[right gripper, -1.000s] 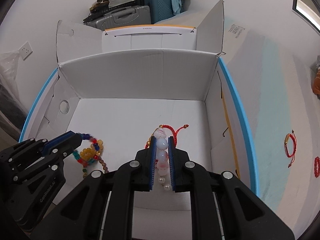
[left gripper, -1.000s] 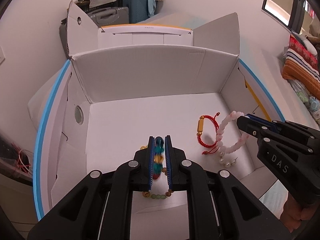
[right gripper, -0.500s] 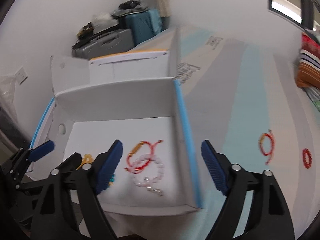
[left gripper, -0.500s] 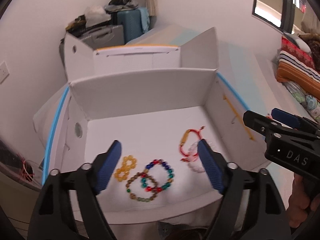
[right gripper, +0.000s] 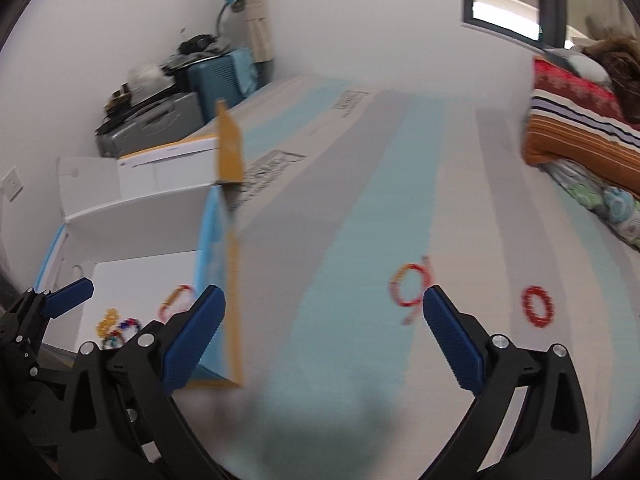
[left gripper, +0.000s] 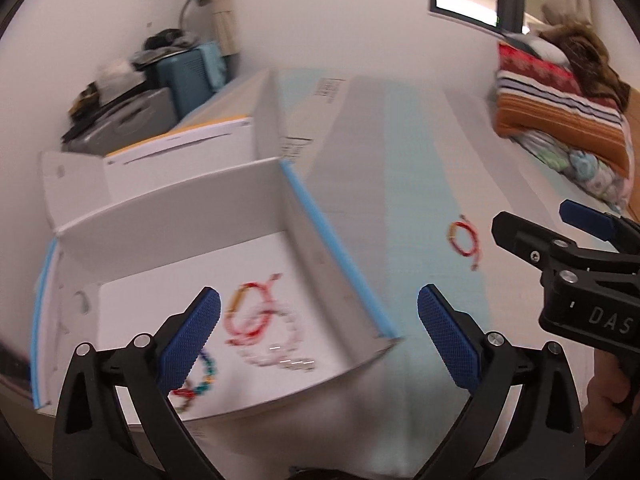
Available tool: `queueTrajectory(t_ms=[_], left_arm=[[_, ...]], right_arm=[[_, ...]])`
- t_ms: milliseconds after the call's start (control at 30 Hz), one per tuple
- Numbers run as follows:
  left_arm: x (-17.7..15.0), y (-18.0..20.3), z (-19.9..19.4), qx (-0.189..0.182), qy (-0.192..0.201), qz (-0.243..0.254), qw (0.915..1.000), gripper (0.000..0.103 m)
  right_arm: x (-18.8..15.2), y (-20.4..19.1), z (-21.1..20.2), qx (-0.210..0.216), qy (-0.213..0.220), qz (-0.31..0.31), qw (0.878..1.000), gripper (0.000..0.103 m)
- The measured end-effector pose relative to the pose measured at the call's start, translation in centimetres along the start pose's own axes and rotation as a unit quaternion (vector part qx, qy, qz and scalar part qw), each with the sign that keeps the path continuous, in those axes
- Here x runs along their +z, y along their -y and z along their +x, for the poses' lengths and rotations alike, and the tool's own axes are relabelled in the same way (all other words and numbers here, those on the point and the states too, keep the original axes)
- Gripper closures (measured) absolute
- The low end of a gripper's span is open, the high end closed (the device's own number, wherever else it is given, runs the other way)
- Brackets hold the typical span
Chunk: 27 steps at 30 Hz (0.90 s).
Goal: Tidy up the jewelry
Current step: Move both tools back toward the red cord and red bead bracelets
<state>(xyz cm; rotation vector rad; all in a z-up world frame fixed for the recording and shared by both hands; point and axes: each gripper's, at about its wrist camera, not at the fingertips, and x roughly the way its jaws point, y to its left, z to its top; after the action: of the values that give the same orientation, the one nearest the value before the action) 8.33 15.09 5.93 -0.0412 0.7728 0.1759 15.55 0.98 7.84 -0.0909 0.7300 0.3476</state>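
My left gripper (left gripper: 319, 320) is open and empty, above the white box's (left gripper: 180, 216) near right corner. In the box lie a red cord bracelet (left gripper: 250, 314), a pale pink bead bracelet (left gripper: 286, 348) and a multicoloured bead bracelet (left gripper: 200, 380). My right gripper (right gripper: 324, 322) is open and empty over the striped cloth (right gripper: 360, 240). On the cloth lie a red cord bracelet (right gripper: 410, 290), also in the left wrist view (left gripper: 464, 240), and a red bead bracelet (right gripper: 538, 306). The views are blurred by motion.
Suitcases (right gripper: 160, 116) with clutter and a blue lamp (right gripper: 234, 2) stand at the back by the wall. Folded striped blankets (left gripper: 560, 104) lie at the right. The box has a blue-edged right wall (left gripper: 336, 256) and raised flaps.
Both grippers opened and let go of their bracelets in the box, then pulled back and swung right, out toward the cloth where the loose bracelets lie.
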Motion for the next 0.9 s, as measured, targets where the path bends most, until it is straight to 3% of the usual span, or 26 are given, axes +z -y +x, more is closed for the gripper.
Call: queueTrajectory(t_ms=[433,733,900], left_arm=[[2.3,12.3,6.1,-0.050,-0.016,0.047,0.9975,0.006],[2.5,16.1,14.1,-0.041,-0.040,0.050,0.9971,0.006],[2.5,16.7,18.6,-0.043,-0.060,0.044,0.9963,0.006]], right_arm=[[-2.1,15.4,1.1,-0.065,-0.017,0.070,0.995,0.008],[-4.2,24.0,6.1,-0.082,-0.043,0.124,0.988,0.008],[-5.6,26.9,10.3,-0.095,-0.065,0.137,0.984,0.013]])
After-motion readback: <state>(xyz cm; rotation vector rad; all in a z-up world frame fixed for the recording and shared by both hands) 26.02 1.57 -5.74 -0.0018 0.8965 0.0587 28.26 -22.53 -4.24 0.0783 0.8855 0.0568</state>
